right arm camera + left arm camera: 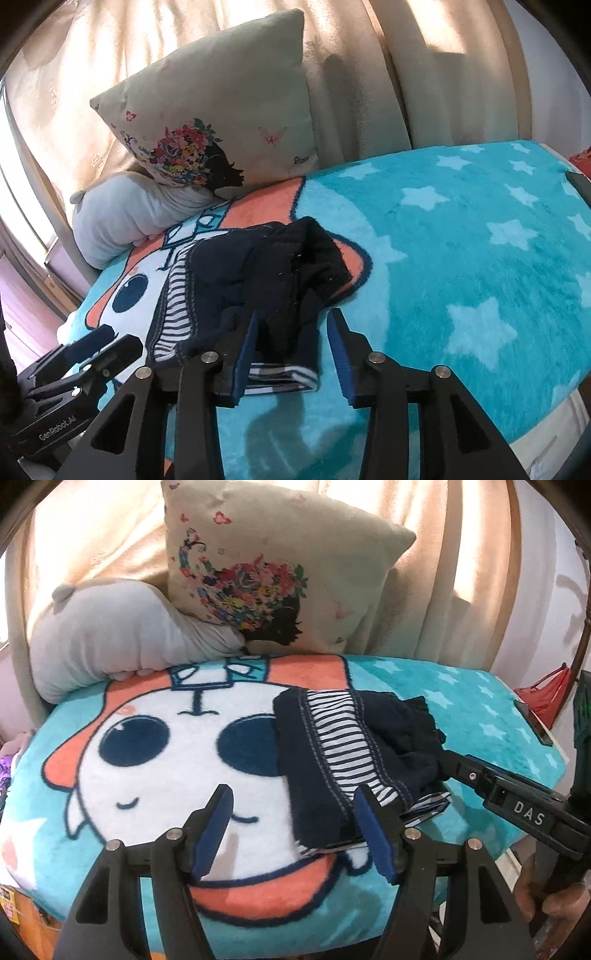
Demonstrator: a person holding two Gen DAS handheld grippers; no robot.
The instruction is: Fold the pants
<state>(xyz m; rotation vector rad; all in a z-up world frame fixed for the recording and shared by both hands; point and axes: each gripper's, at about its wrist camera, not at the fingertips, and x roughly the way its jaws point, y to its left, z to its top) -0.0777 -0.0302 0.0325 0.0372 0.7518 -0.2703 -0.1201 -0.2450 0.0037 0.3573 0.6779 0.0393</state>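
Left wrist view: the pants (354, 757) are seen bunched on the blanket (147, 775), beside the wide-spread left gripper (295, 812). Navy cloth (striped lining exposed) is straddled by the parted right gripper (291, 332).

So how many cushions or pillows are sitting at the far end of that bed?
2. A beige square cushion with a floral silhouette print leans upright against the curtain; a plain grey-white plush pillow lies to its left, partly tucked under it. More could be hidden behind them.
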